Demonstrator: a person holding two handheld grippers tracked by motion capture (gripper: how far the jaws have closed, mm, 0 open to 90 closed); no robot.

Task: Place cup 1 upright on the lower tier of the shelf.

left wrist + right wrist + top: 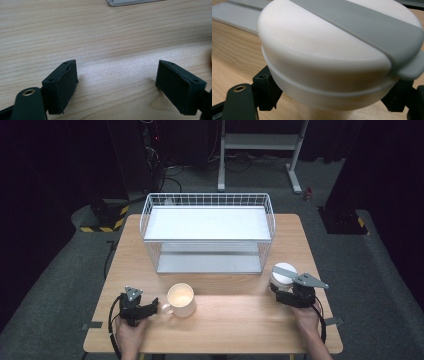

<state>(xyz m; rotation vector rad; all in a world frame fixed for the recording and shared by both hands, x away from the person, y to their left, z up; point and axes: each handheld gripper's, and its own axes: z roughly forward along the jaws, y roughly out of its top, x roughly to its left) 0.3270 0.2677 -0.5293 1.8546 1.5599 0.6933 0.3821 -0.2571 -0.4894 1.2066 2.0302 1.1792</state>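
Jaws, probably gripping one lidded container (332, 57)

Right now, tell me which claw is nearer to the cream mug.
Left. The left claw sits just beside the mug, by its handle, with its jaws open over bare table. The right claw is across the table, around the white lidded container.

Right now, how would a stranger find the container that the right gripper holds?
Start at the white wire rack on the wooden table. Just off its front right corner stands a round white container, between the right gripper's jaws. Unlike the open mug, it has a lid with a grey band.
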